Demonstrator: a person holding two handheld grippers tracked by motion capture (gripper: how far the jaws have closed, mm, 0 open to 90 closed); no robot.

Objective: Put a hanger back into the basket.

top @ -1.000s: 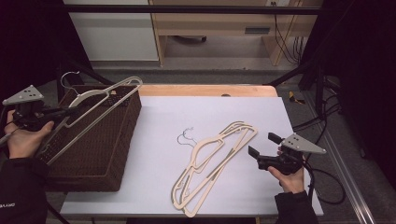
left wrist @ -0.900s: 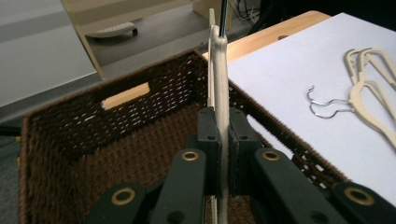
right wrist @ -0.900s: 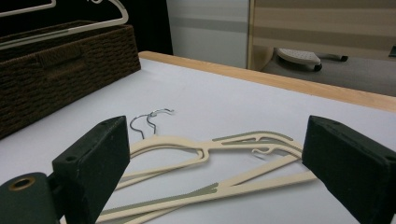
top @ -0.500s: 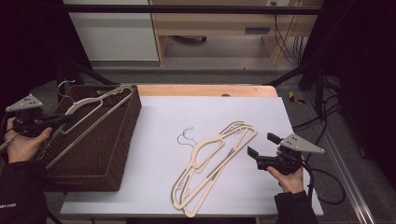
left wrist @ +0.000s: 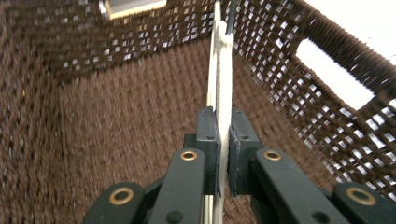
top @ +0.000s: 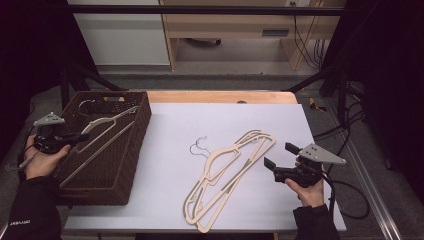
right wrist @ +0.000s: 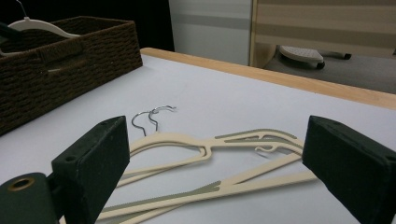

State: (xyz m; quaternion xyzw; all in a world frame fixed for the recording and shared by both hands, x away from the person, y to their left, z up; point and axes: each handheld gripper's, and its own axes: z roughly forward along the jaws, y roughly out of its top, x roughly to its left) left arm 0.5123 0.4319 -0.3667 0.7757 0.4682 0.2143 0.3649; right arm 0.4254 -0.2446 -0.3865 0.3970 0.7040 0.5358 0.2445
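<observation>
The cream hanger (top: 102,131) in hand sits tilted inside the brown woven basket (top: 131,165) at the left of the bench (top: 200,120), its wire hook toward the basket's far wall. The left gripper (left wrist: 223,154) has its fingers (left wrist: 207,135) clamped on the hanger's thin edge, with the basket floor right behind them in the left gripper view, so it is not yet let go. By my reading, this hanger is nearly stowed: what is left for it is to lay it down and release it.

Two more hangers (top: 227,177) lie stacked on the white sheet at the middle of the bench, hooks pointing to the far left, well apart from the basket. They look untouched, so most of the work seems to remain. The right gripper (top: 280,161) hangs just right of them, its fingers (right wrist: 93,158) wide apart with nothing between them.

The only writing is small white lettering on the left sleeve (top: 25,220), too small to read for sure.
</observation>
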